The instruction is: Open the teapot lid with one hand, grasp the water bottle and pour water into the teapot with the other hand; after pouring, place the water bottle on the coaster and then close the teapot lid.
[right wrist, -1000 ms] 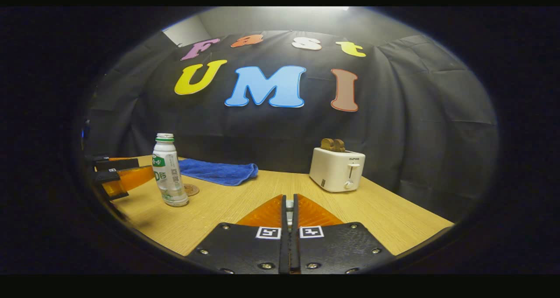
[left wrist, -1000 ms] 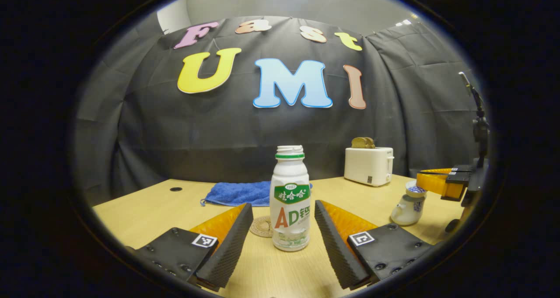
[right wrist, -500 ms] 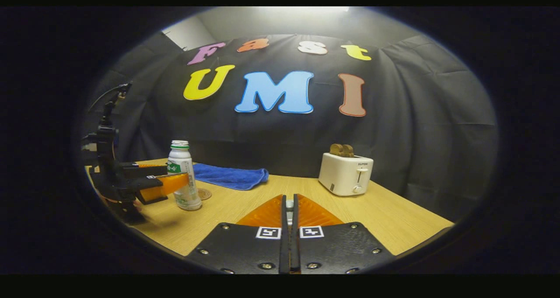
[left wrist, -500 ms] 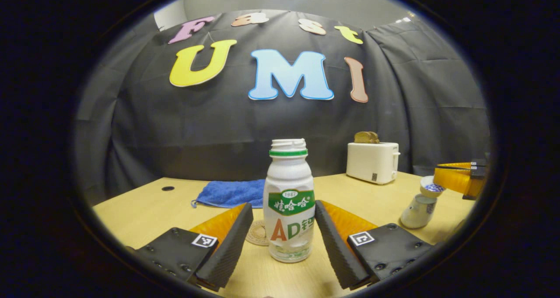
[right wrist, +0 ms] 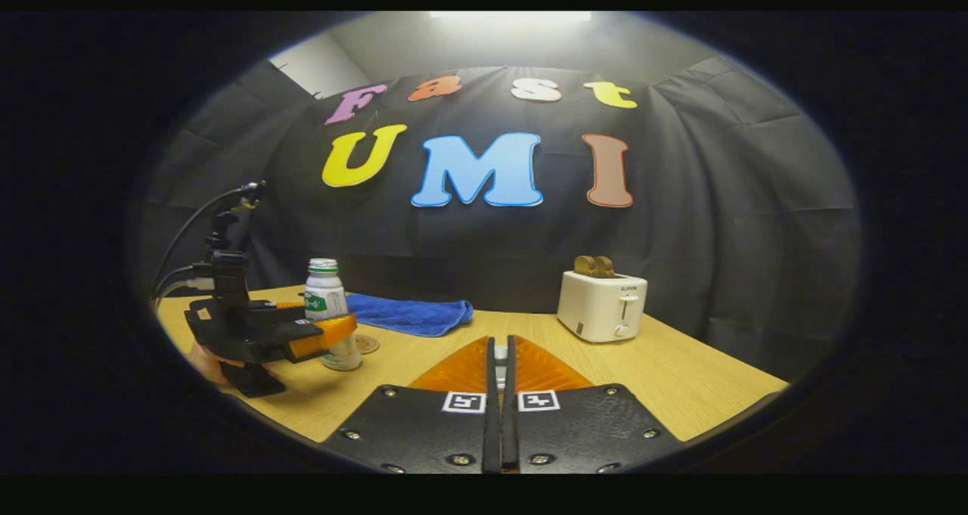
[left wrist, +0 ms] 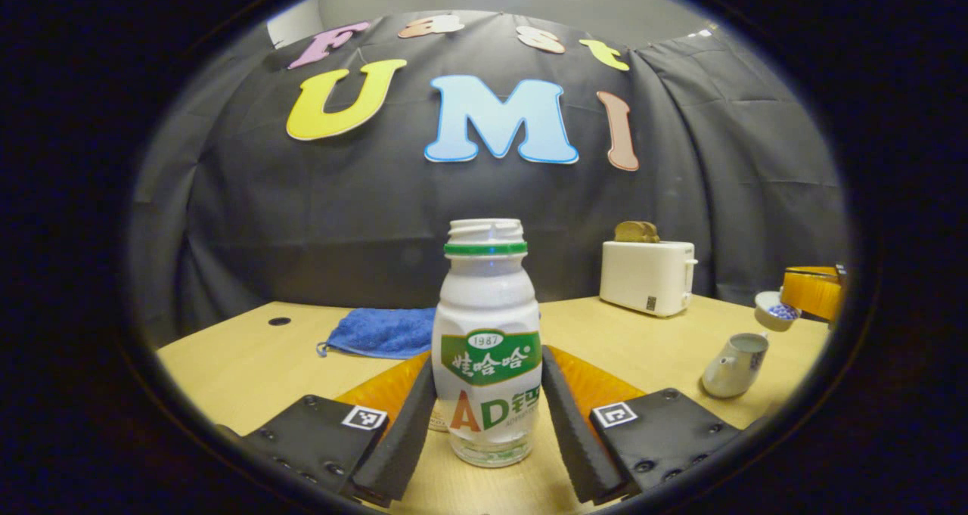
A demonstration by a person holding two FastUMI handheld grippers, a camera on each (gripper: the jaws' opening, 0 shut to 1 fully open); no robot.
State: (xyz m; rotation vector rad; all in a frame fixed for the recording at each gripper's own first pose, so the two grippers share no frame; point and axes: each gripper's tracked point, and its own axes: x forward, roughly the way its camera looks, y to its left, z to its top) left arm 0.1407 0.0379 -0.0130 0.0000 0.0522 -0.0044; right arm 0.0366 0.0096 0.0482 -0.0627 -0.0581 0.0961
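A white water bottle (left wrist: 488,341) with a green band and no cap stands on the wooden table (left wrist: 242,364). My left gripper (left wrist: 488,367) is open, its fingers (left wrist: 408,424) close along both sides of the bottle. From the right gripper view, the left gripper (right wrist: 321,333) reaches around the bottle (right wrist: 327,303). The white teapot (left wrist: 732,365) stands open at the right. Above it the right gripper (left wrist: 813,292) holds the teapot lid (left wrist: 777,311). My right gripper (right wrist: 499,349) is shut on the lid's knob (right wrist: 498,355). The coaster (right wrist: 368,343) lies just behind the bottle.
A white toaster (left wrist: 648,277) with bread in it stands at the back right. A blue towel (left wrist: 378,332) lies at the back of the table. A small round hole (left wrist: 279,321) is near the far left edge. A hand (right wrist: 204,360) holds the left gripper.
My left gripper moved forward, so the bottle now sits deep between its fingers. The right gripper lifted the lid up and off the teapot, to the right.
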